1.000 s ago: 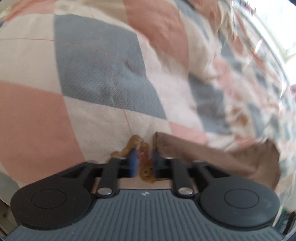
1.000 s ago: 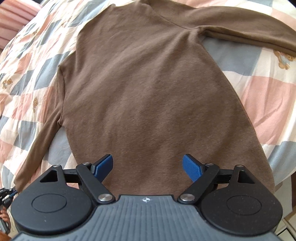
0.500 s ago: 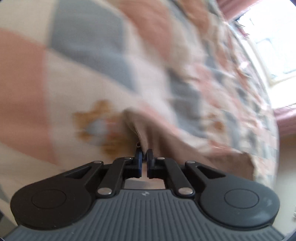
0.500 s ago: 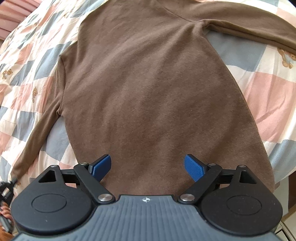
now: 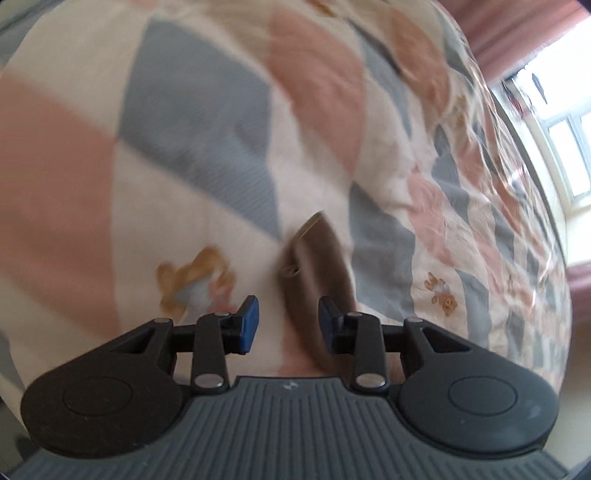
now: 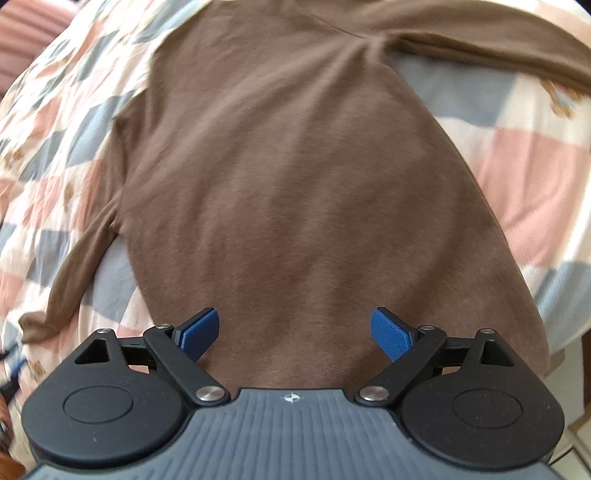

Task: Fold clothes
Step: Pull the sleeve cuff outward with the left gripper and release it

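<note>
A brown long-sleeved shirt lies flat on a checked quilt; one sleeve runs down the left and the other stretches to the upper right. My right gripper hovers over the shirt's hem, its jaws wide, still opening, with nothing gripped. In the left wrist view the brown sleeve end lies on the quilt and runs in between the jaws of my left gripper, close to the right finger. Those jaws are opening and their pads are off the cloth.
The quilt has pink, grey and cream squares with small bear prints. A bright window and pink curtain lie beyond the bed's far side. The bed's edge drops off at the lower right of the right wrist view.
My left gripper pinched the sleeve end half a second ago and has since let go, rolling as it went. My right gripper's jaws have spread slightly; it has stayed over the hem.
</note>
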A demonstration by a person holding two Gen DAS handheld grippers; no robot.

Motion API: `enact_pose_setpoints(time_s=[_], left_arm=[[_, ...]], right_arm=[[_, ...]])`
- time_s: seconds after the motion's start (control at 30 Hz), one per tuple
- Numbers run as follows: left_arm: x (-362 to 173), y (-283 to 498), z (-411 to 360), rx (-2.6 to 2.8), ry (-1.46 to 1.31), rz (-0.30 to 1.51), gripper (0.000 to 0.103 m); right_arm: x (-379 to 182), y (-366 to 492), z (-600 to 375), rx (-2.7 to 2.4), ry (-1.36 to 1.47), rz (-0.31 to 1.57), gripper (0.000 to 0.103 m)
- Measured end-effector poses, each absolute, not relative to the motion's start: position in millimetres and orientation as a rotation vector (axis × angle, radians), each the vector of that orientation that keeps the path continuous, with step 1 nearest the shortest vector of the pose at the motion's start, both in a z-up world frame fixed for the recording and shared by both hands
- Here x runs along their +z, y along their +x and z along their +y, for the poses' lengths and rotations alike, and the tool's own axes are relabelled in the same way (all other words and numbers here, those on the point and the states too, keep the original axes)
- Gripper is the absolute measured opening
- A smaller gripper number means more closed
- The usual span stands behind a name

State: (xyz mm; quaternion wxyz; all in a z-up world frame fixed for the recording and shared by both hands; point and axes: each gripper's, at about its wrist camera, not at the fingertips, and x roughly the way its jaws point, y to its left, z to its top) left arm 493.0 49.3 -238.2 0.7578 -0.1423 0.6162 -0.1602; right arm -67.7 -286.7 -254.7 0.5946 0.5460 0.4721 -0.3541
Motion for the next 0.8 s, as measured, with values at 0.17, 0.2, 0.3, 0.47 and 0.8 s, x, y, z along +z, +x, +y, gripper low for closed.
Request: enact_pose_setpoints(time_s=[0.17,0.2,0.3,0.47,0.8], left_arm=[[-262,493,44,-0.326,-0.412,1.327,0.027],[-266,495,39,-0.323,-0.413,1.32,0.023],[-278,499,19,-0.31,-0.37,1.34,0.003],[-220,482,8,-0.406,-0.167,1.224,0.002],[-268,439,23,-0.338,0.22,1.205,0.012]], right_arm=[[-260,-64,-288,-0.807,1.266,1.149,0.091],[-259,-60,-288,-0.792,1.251,1.16,0.092],[-257,-53,-290,-0.76,1.217,1.181,0.092],[-253,-55,-292,-0.767,1.221,1.166,0.093],[-265,-52,-294,-0.737,1.235,1.179,0.093]])
